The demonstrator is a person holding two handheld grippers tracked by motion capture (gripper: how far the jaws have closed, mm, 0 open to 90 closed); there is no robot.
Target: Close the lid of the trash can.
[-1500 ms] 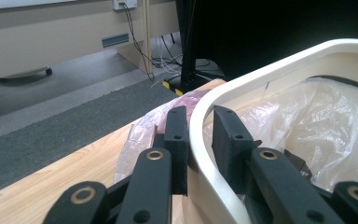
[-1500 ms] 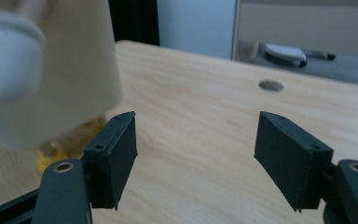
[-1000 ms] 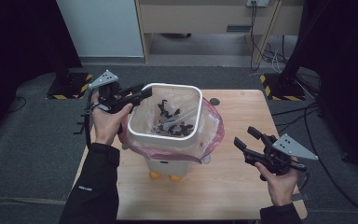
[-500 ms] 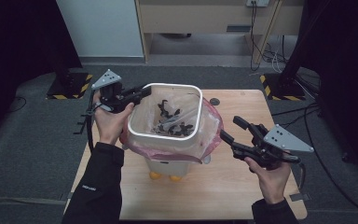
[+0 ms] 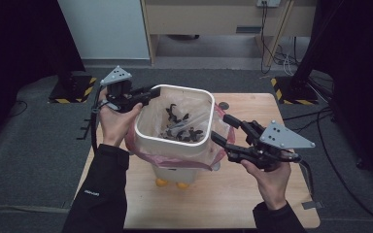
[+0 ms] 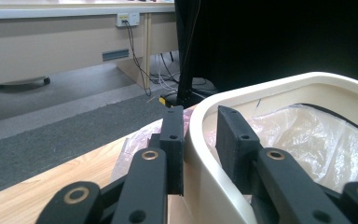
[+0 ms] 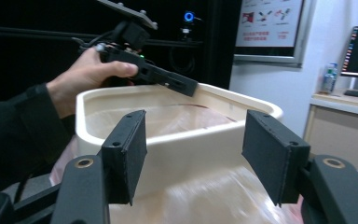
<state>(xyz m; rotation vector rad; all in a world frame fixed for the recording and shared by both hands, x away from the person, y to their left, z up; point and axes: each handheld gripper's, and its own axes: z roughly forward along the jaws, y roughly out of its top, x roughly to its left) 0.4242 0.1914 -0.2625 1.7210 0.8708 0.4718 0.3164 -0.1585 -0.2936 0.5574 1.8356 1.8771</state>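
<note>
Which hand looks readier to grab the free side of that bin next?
The right. The left gripper is already clamped on the bin's far rim, one jaw inside, one outside. The right gripper is open, with its jaws beside the near rim and the pink bag, so it probably only needs to close in.

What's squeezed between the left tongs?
In the left gripper view, the white bin's rim sits between the left tongs, one jaw outside, one inside against the clear bag liner.
</note>
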